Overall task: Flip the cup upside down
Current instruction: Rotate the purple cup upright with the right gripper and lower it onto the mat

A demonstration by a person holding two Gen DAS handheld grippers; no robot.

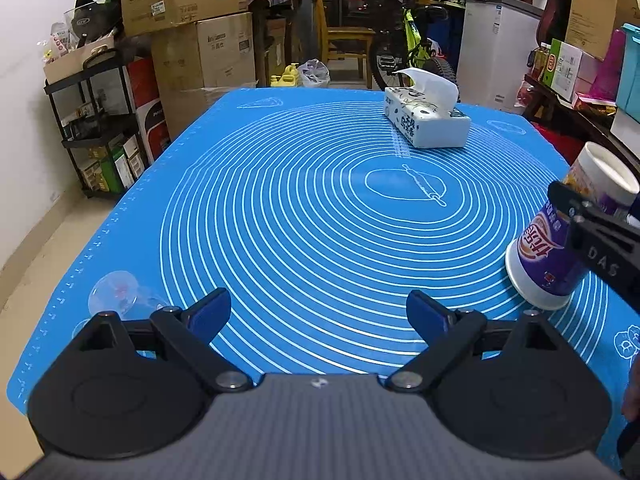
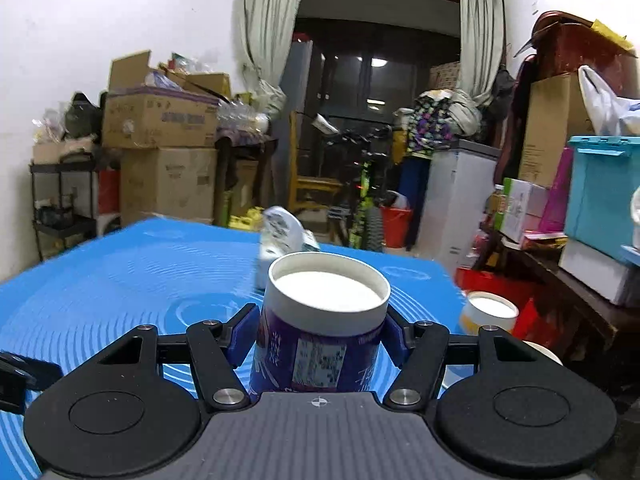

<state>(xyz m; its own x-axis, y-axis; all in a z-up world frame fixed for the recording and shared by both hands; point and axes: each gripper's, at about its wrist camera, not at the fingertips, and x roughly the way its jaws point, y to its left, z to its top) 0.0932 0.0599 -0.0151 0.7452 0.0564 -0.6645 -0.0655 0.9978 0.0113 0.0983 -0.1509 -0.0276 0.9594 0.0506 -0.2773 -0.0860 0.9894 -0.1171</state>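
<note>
A purple and white paper cup (image 2: 320,336) is held between the blue pads of my right gripper (image 2: 320,336), its recessed white base facing up and away. In the left wrist view the same cup (image 1: 548,256) is tilted, its wide rim down near the blue mat (image 1: 280,220), with my right gripper's black finger (image 1: 592,228) across it. My left gripper (image 1: 319,312) is open and empty, low over the mat's near edge. A second cup (image 2: 488,312) stands at the mat's right edge, base up.
A white tissue box (image 1: 426,120) lies on the far right of the mat. A clear plastic piece (image 1: 114,294) lies at the near left. Shelves, cardboard boxes, a bicycle and a fridge surround the table.
</note>
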